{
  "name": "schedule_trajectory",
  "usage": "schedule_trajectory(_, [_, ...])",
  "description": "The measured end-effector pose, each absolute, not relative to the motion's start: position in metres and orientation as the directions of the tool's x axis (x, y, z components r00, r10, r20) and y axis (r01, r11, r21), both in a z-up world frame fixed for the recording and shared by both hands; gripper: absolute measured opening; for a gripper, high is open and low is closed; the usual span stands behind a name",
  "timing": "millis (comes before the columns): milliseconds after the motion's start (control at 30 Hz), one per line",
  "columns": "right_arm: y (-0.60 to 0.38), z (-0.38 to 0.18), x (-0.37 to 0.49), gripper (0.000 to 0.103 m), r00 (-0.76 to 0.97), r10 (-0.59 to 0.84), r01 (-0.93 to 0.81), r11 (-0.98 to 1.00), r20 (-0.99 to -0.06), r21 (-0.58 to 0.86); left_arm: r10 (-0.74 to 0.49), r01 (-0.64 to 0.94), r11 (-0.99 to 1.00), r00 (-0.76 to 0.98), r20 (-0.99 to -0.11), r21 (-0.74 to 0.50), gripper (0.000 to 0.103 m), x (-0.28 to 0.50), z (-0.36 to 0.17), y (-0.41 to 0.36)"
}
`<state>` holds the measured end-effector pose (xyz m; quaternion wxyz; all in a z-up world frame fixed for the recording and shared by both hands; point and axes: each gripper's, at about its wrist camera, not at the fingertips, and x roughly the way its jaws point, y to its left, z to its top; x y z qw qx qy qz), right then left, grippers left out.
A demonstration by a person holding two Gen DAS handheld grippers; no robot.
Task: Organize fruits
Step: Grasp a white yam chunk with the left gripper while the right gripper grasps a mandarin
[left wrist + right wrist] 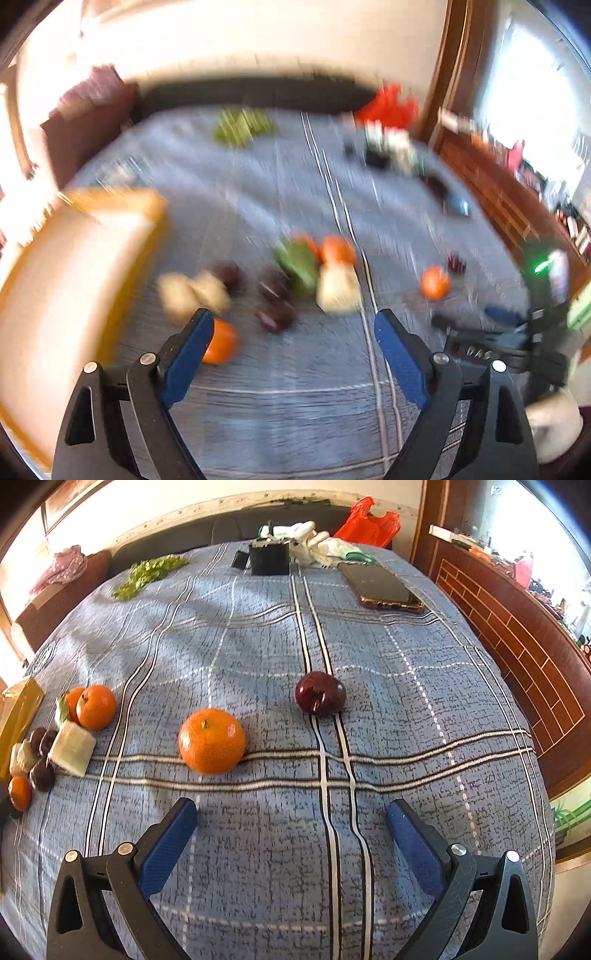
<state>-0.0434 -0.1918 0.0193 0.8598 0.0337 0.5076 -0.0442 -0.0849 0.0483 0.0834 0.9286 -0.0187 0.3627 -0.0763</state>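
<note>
In the right wrist view an orange (211, 740) and a dark red plum (320, 693) lie on the blue plaid cloth (258, 646), just ahead of my right gripper (292, 806), which is open and empty. At the left edge sit two oranges (95, 707), a pale melon piece (72, 747), dark plums (42, 775) and a small orange (19, 793). The left wrist view is blurred. My left gripper (294, 315) is open above the cloth with nothing between its pads. An orange (221, 341) shows beside its left finger, and dark plums (275, 317) and pale pieces (192, 293) lie just ahead.
A yellow-rimmed tray (74, 258) stands at the left. A phone (384, 587), a black box (269, 559), green herbs (147, 574), a red bag (369, 522) and white bags (314, 541) lie at the far end. The table's right edge drops to a brown brick-pattern wall (517, 646).
</note>
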Motion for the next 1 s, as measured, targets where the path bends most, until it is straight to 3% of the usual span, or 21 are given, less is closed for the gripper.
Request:
schedule_trajectory(133, [-0.193, 0.020, -0.047, 0.103, 0.483, -0.028, 0.081, 0.997, -0.875, 0.013, -0.020, 0.034, 0.999, 0.910, -0.413, 0.026, 0.088, -0.148, 0.145, 0.080])
schedule_trajectory(233, [-0.192, 0.020, -0.051, 0.103, 0.513, -0.036, 0.090, 0.996, -0.857, 0.012, 0.021, 0.004, 0.997, 0.940, -0.341, 0.073, 0.089, -0.168, 0.166, 0.091])
schedule_trajectory(367, [-0.191, 0.021, -0.051, 0.102, 0.510, -0.036, 0.083, 0.997, -0.859, 0.008, -0.018, 0.032, 0.999, 0.935, -0.355, 0.034, 0.089, -0.179, 0.175, 0.096])
schedule_trajectory(500, [-0.190, 0.035, -0.061, 0.093, 0.552, -0.015, 0.063, 0.998, -0.833, 0.024, -0.039, 0.058, 0.998, 0.928, -0.371, 0.038, 0.089, -0.182, 0.168, 0.087])
schedule_trajectory(600, [-0.190, 0.053, -0.067, 0.088, 0.609, 0.012, 0.033, 0.999, -0.793, 0.040, -0.083, 0.094, 0.996, 0.902, -0.424, 0.005, 0.089, -0.171, 0.155, 0.083])
schedule_trajectory(800, [-0.183, 0.057, -0.050, 0.070, 0.613, 0.140, -0.042, 0.989, -0.778, 0.145, -0.159, 0.146, 0.987, 0.811, -0.562, -0.068, 0.089, -0.138, 0.116, 0.068])
schedule_trajectory(867, [-0.180, 0.050, -0.041, 0.061, 0.599, 0.165, -0.058, 0.985, -0.784, 0.162, -0.188, 0.176, 0.981, 0.787, -0.588, -0.079, 0.084, -0.131, 0.107, 0.060])
schedule_trajectory(1000, [-0.178, 0.040, -0.032, 0.052, 0.587, 0.208, -0.075, 0.976, -0.783, 0.203, -0.244, 0.253, 0.964, 0.724, -0.645, -0.080, 0.065, -0.108, 0.090, 0.036])
